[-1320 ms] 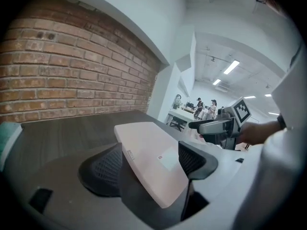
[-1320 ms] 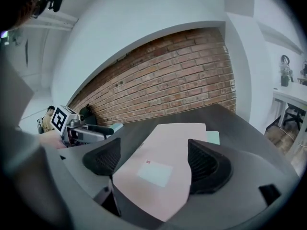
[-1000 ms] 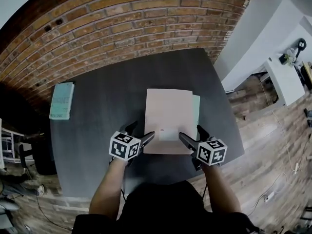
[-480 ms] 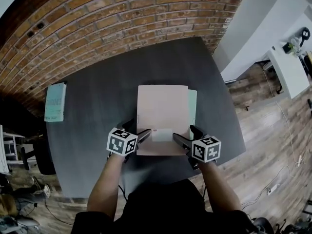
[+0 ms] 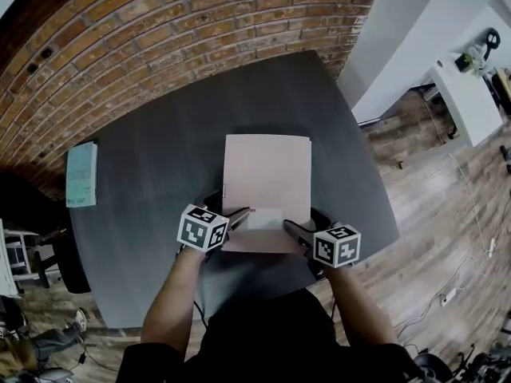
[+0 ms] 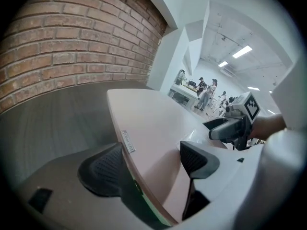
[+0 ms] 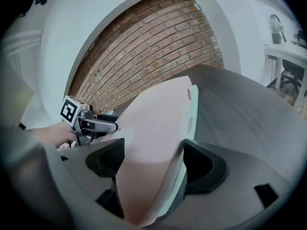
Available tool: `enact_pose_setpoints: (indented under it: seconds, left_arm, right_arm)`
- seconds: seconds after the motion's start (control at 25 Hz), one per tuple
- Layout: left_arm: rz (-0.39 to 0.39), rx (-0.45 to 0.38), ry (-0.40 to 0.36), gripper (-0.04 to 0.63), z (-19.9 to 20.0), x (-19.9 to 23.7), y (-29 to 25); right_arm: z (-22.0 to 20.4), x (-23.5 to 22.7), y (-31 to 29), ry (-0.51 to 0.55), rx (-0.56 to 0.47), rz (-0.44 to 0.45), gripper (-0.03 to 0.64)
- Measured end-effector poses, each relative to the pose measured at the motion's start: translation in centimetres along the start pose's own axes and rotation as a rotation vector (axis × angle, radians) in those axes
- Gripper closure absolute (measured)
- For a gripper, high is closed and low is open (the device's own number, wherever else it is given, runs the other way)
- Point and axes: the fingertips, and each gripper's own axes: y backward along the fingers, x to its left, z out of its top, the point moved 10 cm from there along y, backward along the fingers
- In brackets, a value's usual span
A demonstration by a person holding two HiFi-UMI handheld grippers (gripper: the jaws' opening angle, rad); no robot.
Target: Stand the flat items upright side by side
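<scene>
A large pink flat book lies on the dark table, on top of a mint-edged book that barely shows past its right side. My left gripper straddles the stack's near left corner. In the left gripper view one finger lies beside the spine and the other over the pink cover, open. My right gripper straddles the near right corner. Its jaws have just been closing, with the pink cover between them and a gap at the left pad.
A thin teal book lies flat at the table's far left edge. A brick wall runs behind the table. Wooden floor and white furniture lie to the right. The table's near edge sits just behind both grippers.
Both grippers have sunk and come in onto the stack's near corners. The right jaws stand narrower. Less of the mint book shows beside the pink one than before.
</scene>
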Motion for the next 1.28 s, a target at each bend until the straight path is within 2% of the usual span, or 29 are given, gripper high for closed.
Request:
enact_pose_setpoints:
  seconds: [0.08, 0.24, 0.4, 0.72, 1.12, 1.28]
  left_arm:
    - [-0.035, 0.000, 0.018, 0.201, 0.2, -0.2, -0.7]
    - [-0.100, 0.002, 0.111, 0.190, -0.1, 0.2, -1.3]
    - [-0.111, 0.020, 0.114, 0.165, 0.1, 0.6, -1.3]
    - [-0.184, 0.117, 0.160, 0.110, 0.1, 1.8, -1.9]
    - [-0.323, 0.212, 0.203, 0.077, 0.2, 3.2, -3.9]
    - [-0.352, 0.199, 0.251, 0.074, 0.4, 4.5, -4.0]
  right_arm:
    - [-0.6, -0.5, 0.5, -0.026, 0.005, -0.012, 0.224]
    - [-1.0, -1.7, 0.8, -0.086, 0.016, 0.011, 0.225]
    - [-0.2, -2.3, 0.4, -0.061, 0.045, 0.049, 0.192]
    - [2.4, -3.6, -1.2, -0.076, 0.099, 0.108, 0.117]
    - [4.0, -5.1, -4.0, -0.147, 0.193, 0.118, 0.087]
    - [4.3, -4.8, -4.7, -0.235, 0.196, 0.098, 0.083]
